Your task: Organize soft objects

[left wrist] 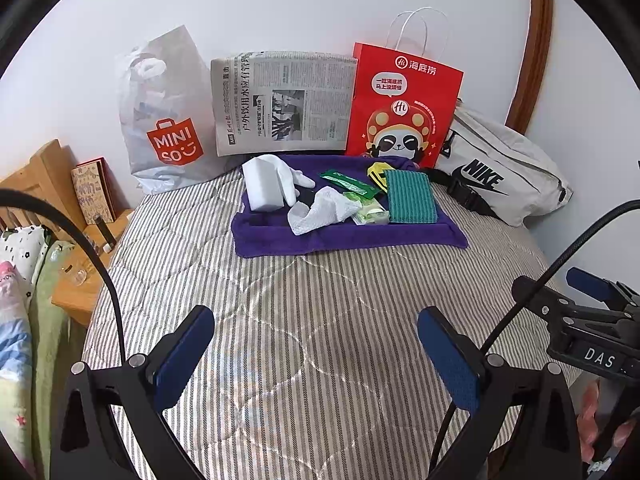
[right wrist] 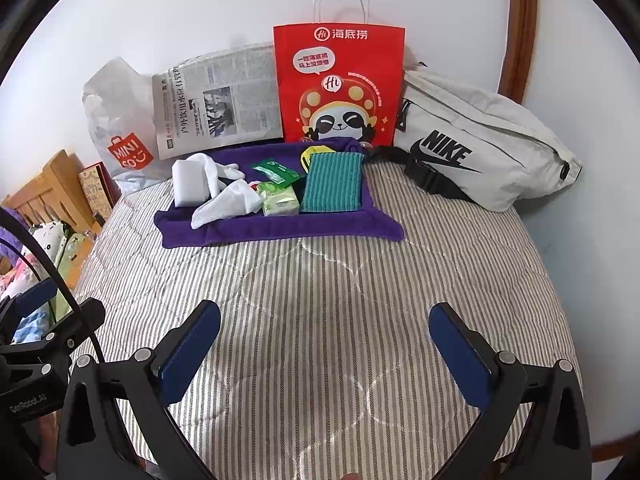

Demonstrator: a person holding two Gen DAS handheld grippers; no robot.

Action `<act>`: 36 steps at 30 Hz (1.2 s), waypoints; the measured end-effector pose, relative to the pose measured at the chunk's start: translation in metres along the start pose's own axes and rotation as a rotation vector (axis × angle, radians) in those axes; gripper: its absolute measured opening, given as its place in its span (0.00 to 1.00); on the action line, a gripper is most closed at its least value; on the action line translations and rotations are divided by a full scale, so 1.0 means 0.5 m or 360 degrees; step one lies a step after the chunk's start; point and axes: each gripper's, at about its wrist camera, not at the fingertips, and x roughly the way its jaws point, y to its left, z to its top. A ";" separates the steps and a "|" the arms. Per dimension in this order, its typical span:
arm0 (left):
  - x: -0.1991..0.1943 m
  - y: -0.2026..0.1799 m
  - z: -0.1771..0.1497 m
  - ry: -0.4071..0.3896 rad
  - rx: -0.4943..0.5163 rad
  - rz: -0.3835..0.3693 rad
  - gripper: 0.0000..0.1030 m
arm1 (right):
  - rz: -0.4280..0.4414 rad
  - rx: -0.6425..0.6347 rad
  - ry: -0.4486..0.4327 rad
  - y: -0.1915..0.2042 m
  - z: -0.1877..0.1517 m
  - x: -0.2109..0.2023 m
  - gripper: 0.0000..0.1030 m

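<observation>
Nearest, at the bottom of each wrist view, both claws hang over bare striped quilt: the left claw (left wrist: pixel 316 356) has its blue pads spread wide with nothing between them, and the right claw (right wrist: pixel 324 356) stands just as far apart and just as empty. Beyond them, toward the middle of the frame, a purple towel (left wrist: pixel 348 236) lies flat on the bed (left wrist: pixel 304 320) and carries the soft things well clear of either claw: a white sponge block (left wrist: pixel 260 188) with a white glove (left wrist: pixel 290 178) draped on it at the left, a crumpled white cloth (left wrist: pixel 320 212) in front, a green tissue pack (left wrist: pixel 370 214) and green sachet (left wrist: pixel 348 182) in the centre, a teal striped scrub pad (left wrist: pixel 410 196) on the right. All look light and yielding; I would pinch the cloth at a raised fold and the sponge across its flat sides. Farthest back, against the wall, stand a Miniso bag (left wrist: pixel 168 120), a newspaper (left wrist: pixel 280 100), a red paper bag (left wrist: pixel 400 104) and a grey Nike pouch (left wrist: pixel 500 168).
</observation>
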 end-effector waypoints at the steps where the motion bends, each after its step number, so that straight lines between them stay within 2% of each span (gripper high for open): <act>1: 0.000 0.000 0.000 -0.0001 0.0004 -0.0003 1.00 | -0.0001 0.0002 0.0000 -0.001 -0.001 0.000 1.00; 36: -0.012 -0.002 -0.008 -0.0001 0.0037 0.0005 1.00 | -0.0021 0.0010 0.0017 -0.009 -0.010 -0.001 1.00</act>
